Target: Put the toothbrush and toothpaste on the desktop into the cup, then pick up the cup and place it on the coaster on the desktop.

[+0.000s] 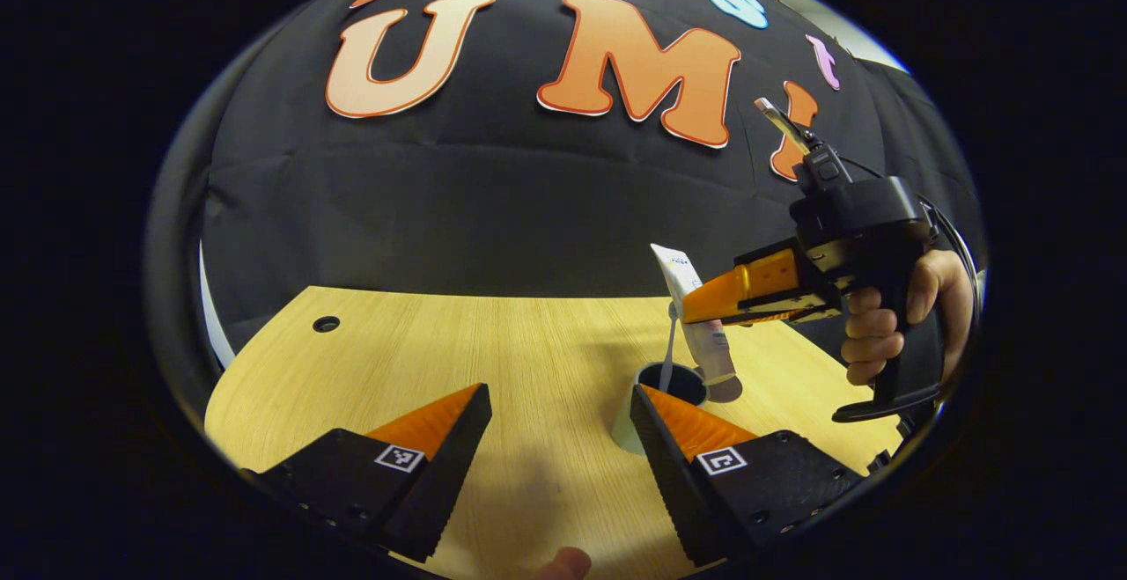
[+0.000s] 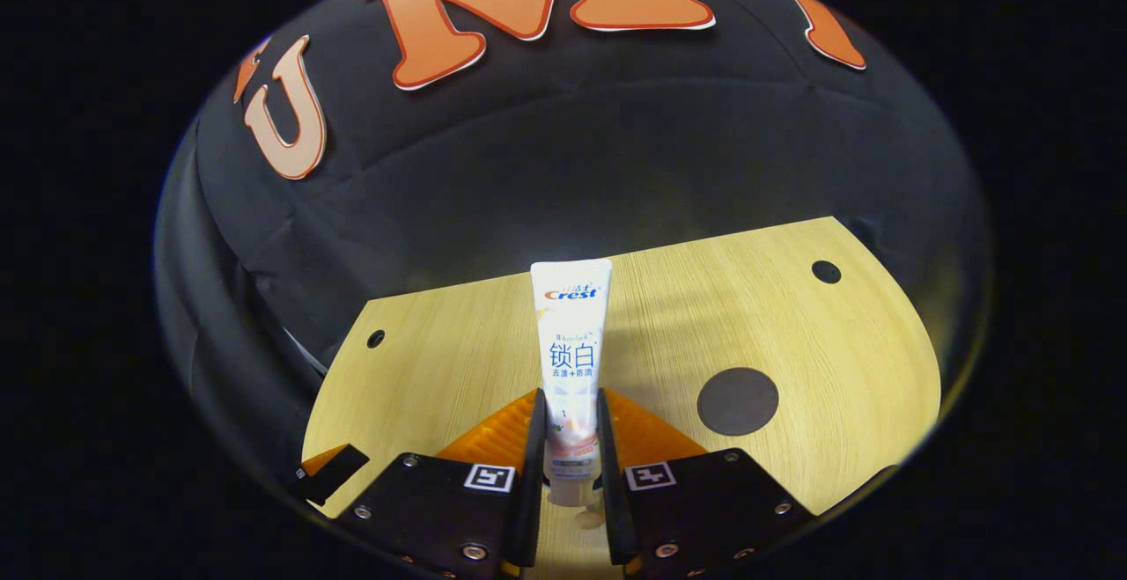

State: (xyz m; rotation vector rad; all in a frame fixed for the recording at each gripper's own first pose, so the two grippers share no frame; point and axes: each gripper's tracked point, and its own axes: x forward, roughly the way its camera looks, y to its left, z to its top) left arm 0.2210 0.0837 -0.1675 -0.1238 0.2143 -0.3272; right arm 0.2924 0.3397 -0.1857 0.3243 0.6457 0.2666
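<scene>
The white toothpaste tube (image 2: 570,360) stands upright at centre frame; the round dark coaster (image 2: 738,401) lies lower right.

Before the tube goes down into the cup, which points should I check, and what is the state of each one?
1. Right gripper holds the tube: ok, both fingers press on it.
2. Tube above the cup: ok, cap end hangs just over the rim.
3. Toothbrush already inside the cup: ok, its handle sticks out.
4. Room left in the cup for the tube: cannot tell.
5. Left gripper out of the way: not ok, it is open with one finger close in front of the cup.
6. Coaster free: ok.
</scene>
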